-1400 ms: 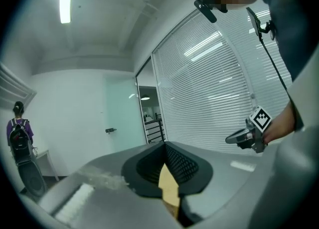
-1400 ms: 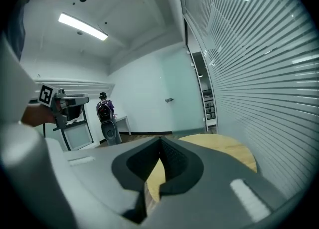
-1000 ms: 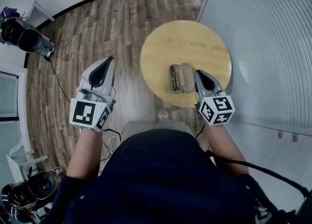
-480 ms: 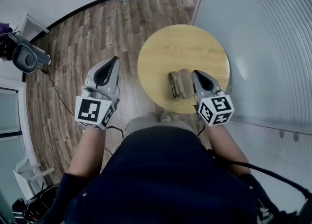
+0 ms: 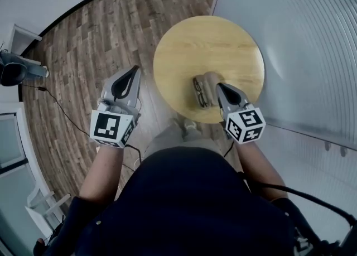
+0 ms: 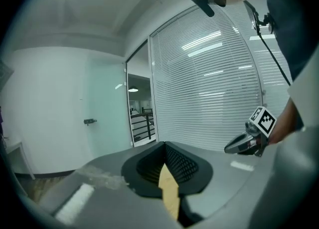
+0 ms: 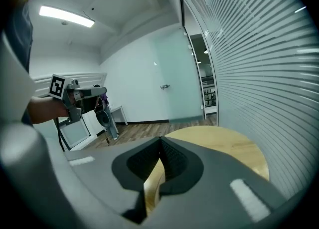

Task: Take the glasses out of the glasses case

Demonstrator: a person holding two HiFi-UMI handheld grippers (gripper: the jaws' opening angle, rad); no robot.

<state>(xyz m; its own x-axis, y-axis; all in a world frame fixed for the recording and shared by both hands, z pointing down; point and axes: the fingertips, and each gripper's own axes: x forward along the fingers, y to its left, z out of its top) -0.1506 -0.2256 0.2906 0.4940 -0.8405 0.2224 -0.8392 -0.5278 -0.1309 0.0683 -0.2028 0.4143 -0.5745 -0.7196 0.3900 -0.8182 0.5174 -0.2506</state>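
Note:
A tan glasses case (image 5: 212, 83) lies open near the front edge of the round wooden table (image 5: 206, 43). Dark-framed glasses (image 5: 198, 92) rest along its left side; whether they sit inside the case or beside it I cannot tell. My right gripper (image 5: 218, 86) is shut and empty, its tip just at the case's right front. My left gripper (image 5: 135, 69) is also shut and empty, hanging over the floor to the left of the table. In the right gripper view the jaws (image 7: 160, 139) meet above the table top (image 7: 224, 145). The left gripper view shows closed jaws (image 6: 164, 145).
A glass wall with blinds (image 5: 301, 54) runs close along the table's right side. Wooden floor (image 5: 83, 54) lies to the left, with a cable (image 5: 61, 112) and a chair (image 5: 14, 73). The person's shoes (image 5: 187, 128) stand by the table's front edge.
The left gripper has moved right and down, closer to the table's edge. The right gripper has sunk a little toward the case. Both stay shut.

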